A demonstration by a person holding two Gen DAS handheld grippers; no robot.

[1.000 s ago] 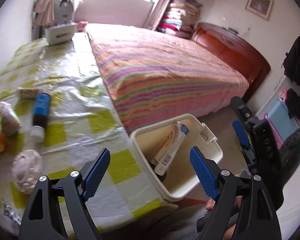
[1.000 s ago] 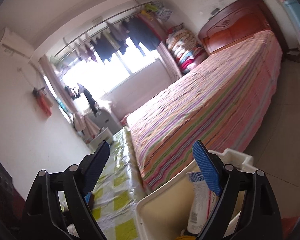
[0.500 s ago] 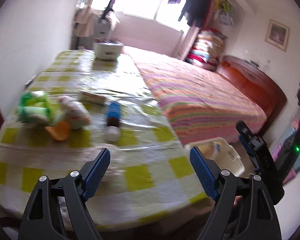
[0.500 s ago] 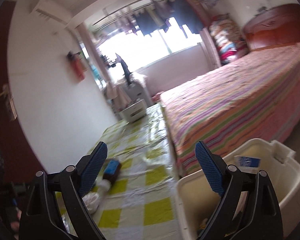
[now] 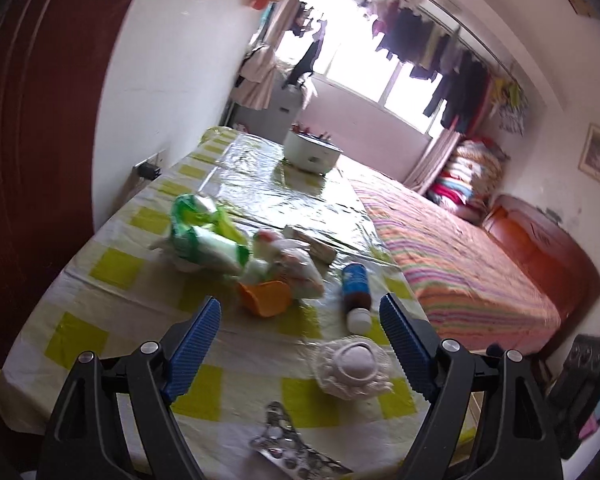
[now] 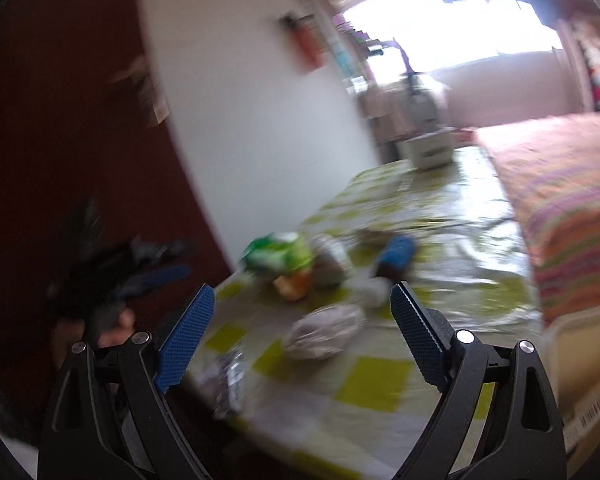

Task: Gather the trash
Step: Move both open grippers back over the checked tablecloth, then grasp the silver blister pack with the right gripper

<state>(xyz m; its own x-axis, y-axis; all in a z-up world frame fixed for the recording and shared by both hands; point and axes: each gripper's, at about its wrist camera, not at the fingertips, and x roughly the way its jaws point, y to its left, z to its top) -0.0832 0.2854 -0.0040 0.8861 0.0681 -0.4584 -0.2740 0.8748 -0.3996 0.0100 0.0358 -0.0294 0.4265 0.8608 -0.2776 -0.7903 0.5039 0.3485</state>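
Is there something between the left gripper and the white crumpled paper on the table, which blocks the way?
Nothing visible does. The left gripper is open and empty, and the white crumpled paper lies just ahead, near its right finger. Only bare tablecloth separates them. The foil blister pack lies nearer the camera, below that path.

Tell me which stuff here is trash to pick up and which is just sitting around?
Probably trash to collect:
- green wrapper
- orange cup
- crumpled plastic bag
- brown bottle with blue label, lying down
- white foam net
- empty pill blister pack

Just sitting around:
- white pot
- bed
- hanging clothes
- checked tablecloth
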